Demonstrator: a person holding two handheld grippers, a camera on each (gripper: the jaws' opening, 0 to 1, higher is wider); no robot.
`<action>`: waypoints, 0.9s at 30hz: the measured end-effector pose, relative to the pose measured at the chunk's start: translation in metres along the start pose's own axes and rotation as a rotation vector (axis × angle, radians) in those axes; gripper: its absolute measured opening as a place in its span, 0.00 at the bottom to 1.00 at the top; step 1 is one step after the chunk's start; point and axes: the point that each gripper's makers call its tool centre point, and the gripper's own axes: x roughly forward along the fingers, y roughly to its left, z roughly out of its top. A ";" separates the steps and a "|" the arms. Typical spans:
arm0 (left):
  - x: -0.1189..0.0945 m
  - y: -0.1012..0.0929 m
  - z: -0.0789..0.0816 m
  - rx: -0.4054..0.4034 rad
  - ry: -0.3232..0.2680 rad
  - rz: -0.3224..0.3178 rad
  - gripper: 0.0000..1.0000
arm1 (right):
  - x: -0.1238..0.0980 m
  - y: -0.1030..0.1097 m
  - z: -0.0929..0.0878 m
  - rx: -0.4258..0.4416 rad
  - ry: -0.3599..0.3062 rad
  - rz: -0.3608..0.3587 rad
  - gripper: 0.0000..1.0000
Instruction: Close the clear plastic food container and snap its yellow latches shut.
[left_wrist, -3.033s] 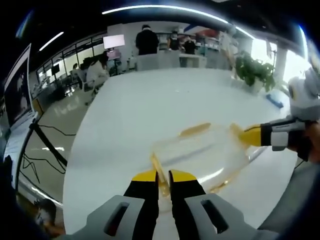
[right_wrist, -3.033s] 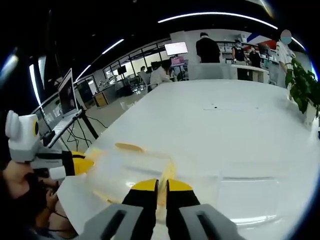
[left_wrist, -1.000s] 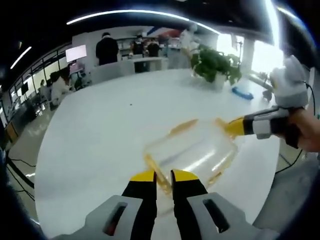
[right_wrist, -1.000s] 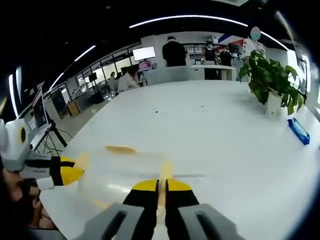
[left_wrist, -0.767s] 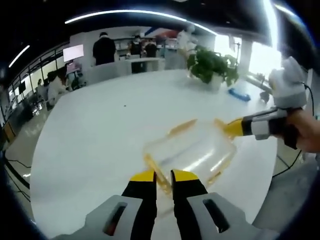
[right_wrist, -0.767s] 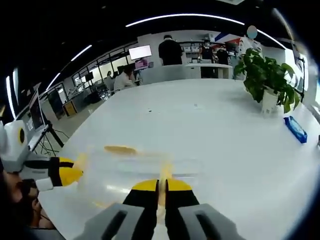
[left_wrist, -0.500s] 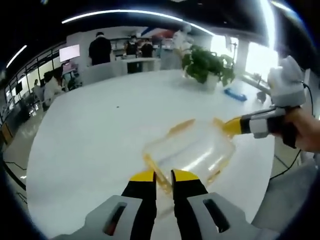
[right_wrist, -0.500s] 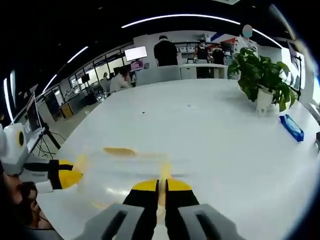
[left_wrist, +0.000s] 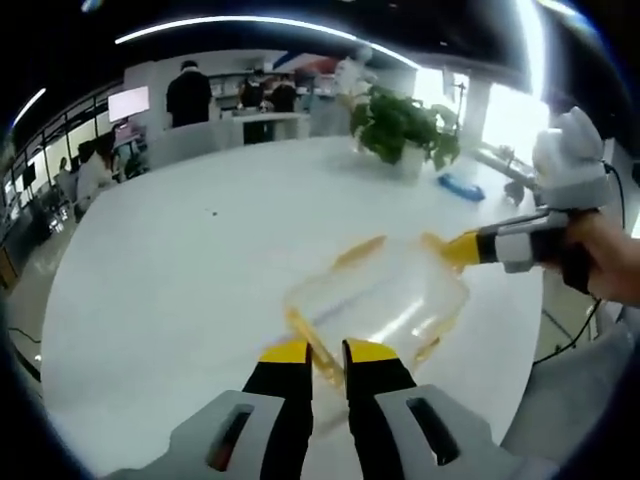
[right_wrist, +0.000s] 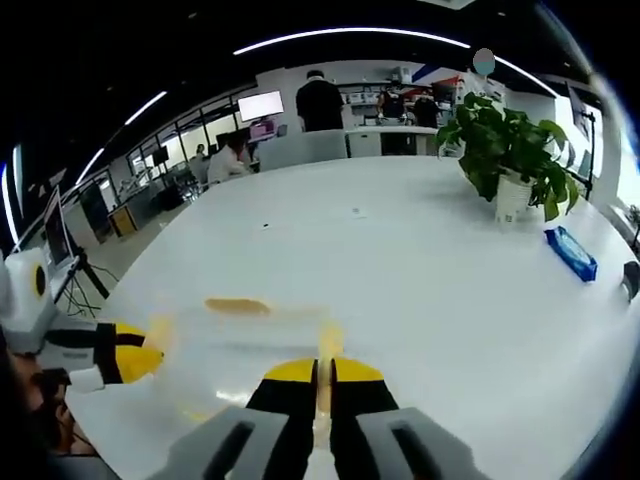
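The clear plastic container (left_wrist: 375, 300) lies on the white table (left_wrist: 180, 260) with its lid on, held at both ends. My left gripper (left_wrist: 327, 353) is shut on the yellow latch (left_wrist: 322, 366) at the near end. My right gripper (left_wrist: 462, 249) comes in from the right, pinching the far end's latch. In the right gripper view, the right gripper (right_wrist: 324, 371) is shut on a yellow latch (right_wrist: 328, 342) that stands up between its jaws. Beyond it lies the container (right_wrist: 250, 345), with another yellow latch (right_wrist: 237, 306) on its far side. The left gripper (right_wrist: 140, 352) sits at its left end.
A potted plant (right_wrist: 505, 150) and a flat blue object (right_wrist: 570, 252) stand on the table's far right. A person's hand (left_wrist: 600, 265) holds the right gripper at the table's edge. People and desks are beyond the table.
Both views have swung, so the plant sits further left in each. The container stays between the two grippers, and both grips are unchanged.
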 end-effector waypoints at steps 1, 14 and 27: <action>0.001 -0.001 0.001 -0.006 -0.003 -0.002 0.08 | -0.001 -0.002 0.000 0.006 -0.002 -0.004 0.00; 0.003 -0.002 -0.003 -0.044 0.009 -0.004 0.08 | 0.003 -0.004 -0.004 0.007 0.012 -0.003 0.00; 0.006 -0.002 -0.006 -0.069 0.005 0.003 0.06 | 0.004 -0.004 -0.005 0.034 -0.023 0.001 0.00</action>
